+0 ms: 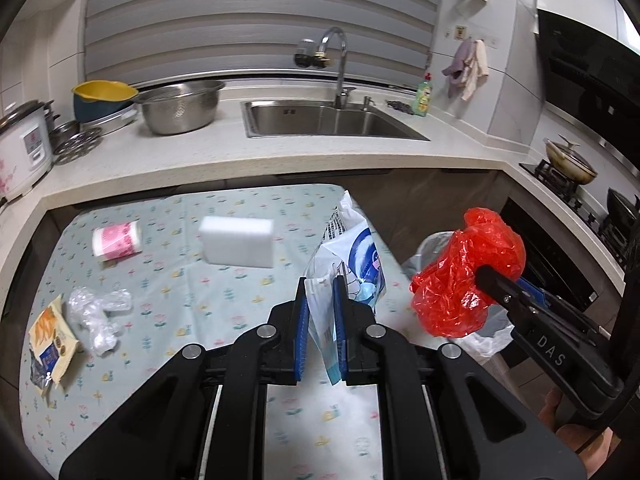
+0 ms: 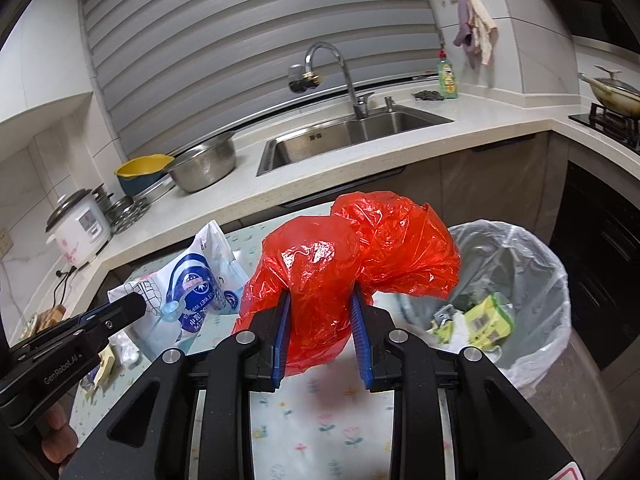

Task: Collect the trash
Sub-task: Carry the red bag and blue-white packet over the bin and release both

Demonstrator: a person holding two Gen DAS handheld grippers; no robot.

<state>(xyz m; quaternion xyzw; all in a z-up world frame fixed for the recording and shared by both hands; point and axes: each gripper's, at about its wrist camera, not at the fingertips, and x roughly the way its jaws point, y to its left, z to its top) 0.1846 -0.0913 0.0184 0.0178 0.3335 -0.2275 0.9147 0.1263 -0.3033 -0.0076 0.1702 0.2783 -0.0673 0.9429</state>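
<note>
My left gripper [image 1: 320, 284] is shut on a white and blue wipes packet [image 1: 352, 256] and holds it upright above the right side of the floral table [image 1: 180, 280]. My right gripper [image 2: 320, 300] is shut on a crumpled red plastic bag [image 2: 352, 248], held above the table's right edge, just left of the trash bin [image 2: 532, 264] lined with a clear bag. The bin holds green and yellow packaging [image 2: 488, 320]. On the table lie a white sponge block [image 1: 238, 242], a pink patterned roll [image 1: 117, 243], crumpled clear plastic [image 1: 96, 312] and a yellow snack wrapper [image 1: 50, 340].
A white kitchen counter [image 1: 200, 156] wraps behind the table with a steel sink [image 1: 332, 120], tap, steel colander [image 1: 180, 108], yellow bowl and rice cooker [image 1: 22, 152]. A stove with a pan [image 1: 570, 162] stands at the right. The bin stands on the floor right of the table.
</note>
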